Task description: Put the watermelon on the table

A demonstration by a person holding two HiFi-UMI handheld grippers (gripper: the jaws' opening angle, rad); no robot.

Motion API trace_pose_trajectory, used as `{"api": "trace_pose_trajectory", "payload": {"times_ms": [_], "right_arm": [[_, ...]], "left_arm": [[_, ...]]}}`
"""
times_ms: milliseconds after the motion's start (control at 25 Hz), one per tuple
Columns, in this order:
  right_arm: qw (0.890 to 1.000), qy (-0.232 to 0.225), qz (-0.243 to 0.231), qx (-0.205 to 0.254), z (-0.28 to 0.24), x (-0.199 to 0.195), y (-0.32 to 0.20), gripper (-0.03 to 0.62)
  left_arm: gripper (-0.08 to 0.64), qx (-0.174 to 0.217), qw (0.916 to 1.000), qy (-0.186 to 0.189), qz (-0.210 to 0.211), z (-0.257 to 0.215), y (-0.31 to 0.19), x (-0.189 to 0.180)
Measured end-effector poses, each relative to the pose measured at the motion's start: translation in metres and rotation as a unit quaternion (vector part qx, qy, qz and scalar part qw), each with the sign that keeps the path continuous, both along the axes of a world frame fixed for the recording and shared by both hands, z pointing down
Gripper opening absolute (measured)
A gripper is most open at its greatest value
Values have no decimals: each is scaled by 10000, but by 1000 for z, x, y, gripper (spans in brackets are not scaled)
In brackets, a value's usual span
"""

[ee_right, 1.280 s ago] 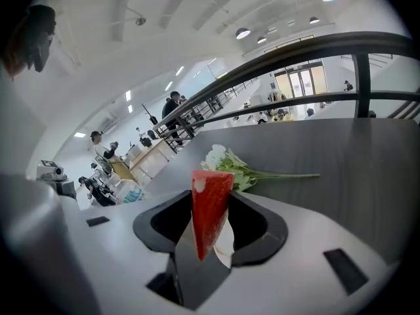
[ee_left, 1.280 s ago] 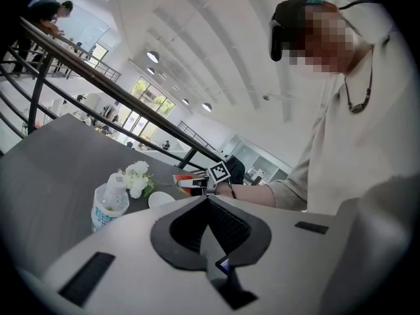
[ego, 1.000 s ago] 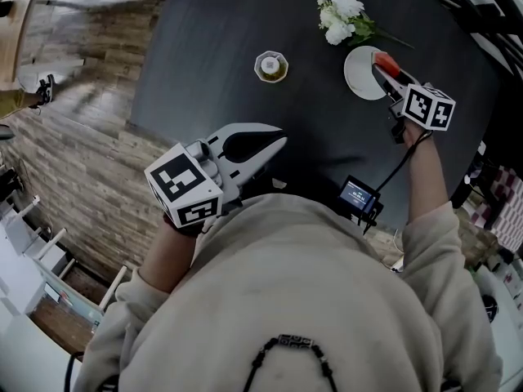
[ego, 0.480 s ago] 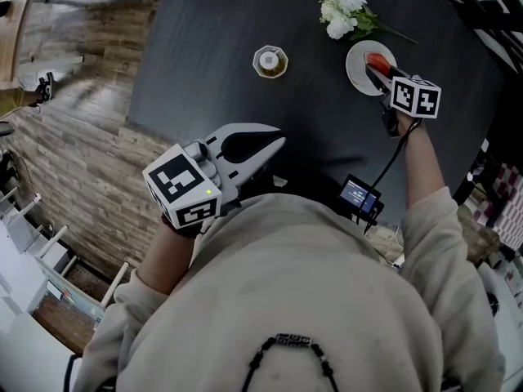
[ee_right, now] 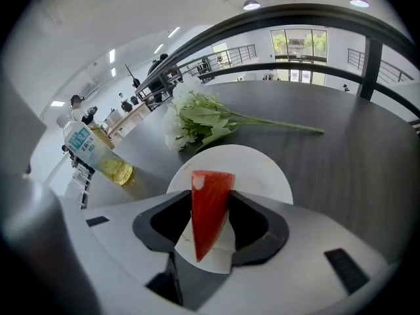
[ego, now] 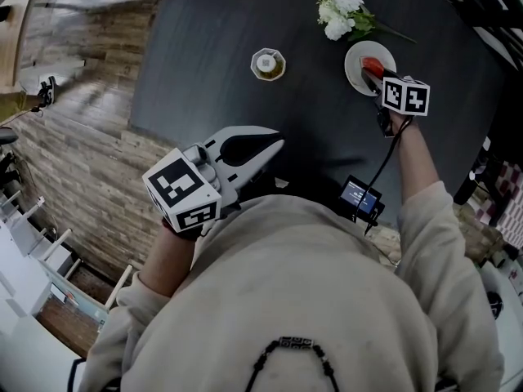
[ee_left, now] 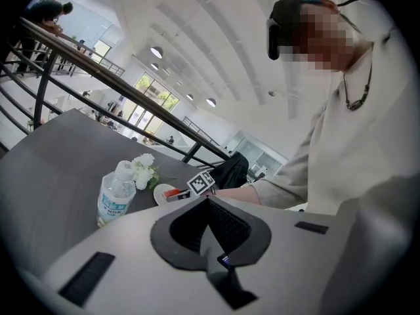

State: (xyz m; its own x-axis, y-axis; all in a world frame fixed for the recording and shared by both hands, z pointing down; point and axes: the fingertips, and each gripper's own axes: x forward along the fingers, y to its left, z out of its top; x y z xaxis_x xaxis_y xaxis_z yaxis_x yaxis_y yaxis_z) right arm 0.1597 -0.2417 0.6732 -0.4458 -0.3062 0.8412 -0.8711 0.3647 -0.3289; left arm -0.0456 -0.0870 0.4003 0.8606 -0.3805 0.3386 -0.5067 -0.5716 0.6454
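A red wedge of watermelon [ee_right: 211,188] stands point-down between the pads of my right gripper [ee_right: 210,203], which is shut on it. The slice hangs just over a small white plate [ee_right: 266,169] on the dark table. From the head view the right gripper [ego: 373,72] reaches over that plate [ego: 355,64] at the far right, and the watermelon [ego: 372,63] shows as a red patch at its tip. My left gripper [ego: 278,144] is shut and holds nothing, low near my body over the table's near edge. Its jaws [ee_left: 209,199] meet at their tips.
A plastic bottle of yellowish drink [ego: 269,64] stands left of the plate, and a bunch of white flowers [ego: 341,13] lies behind it. The dark table [ego: 221,31] ends at the left over a wooden floor. A small screen device [ego: 359,196] hangs at my chest.
My right gripper has carried the watermelon down and farther over the white plate. The left gripper has stayed where it was.
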Motion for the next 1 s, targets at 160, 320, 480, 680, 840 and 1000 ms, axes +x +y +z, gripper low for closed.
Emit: {"api": "trace_pose_trajectory", "payload": {"times_ms": [160, 320, 480, 680, 840, 1000], "right_arm": [[10000, -73, 36, -36, 2, -3, -1, 189], [9999, -71, 3, -132, 1, -4, 1, 223], [9998, -130, -44, -168, -3, -3, 3, 267], [9999, -110, 83, -97, -11, 4, 5, 273], [9997, -94, 235, 18, -23, 11, 5, 273], [9993, -87, 363, 61, -32, 16, 8, 273]], "left_arm": [[-3, -27, 9998, 177, -88, -5, -2, 0], [-3, 47, 9998, 159, -85, -11, -2, -2], [-3, 128, 9998, 125, -71, -16, -2, -6], [-3, 227, 9997, 117, 52, -19, 2, -6], [-3, 343, 9992, 157, 163, -26, 2, -3], [-3, 425, 9986, 152, 263, -32, 6, -2]]}}
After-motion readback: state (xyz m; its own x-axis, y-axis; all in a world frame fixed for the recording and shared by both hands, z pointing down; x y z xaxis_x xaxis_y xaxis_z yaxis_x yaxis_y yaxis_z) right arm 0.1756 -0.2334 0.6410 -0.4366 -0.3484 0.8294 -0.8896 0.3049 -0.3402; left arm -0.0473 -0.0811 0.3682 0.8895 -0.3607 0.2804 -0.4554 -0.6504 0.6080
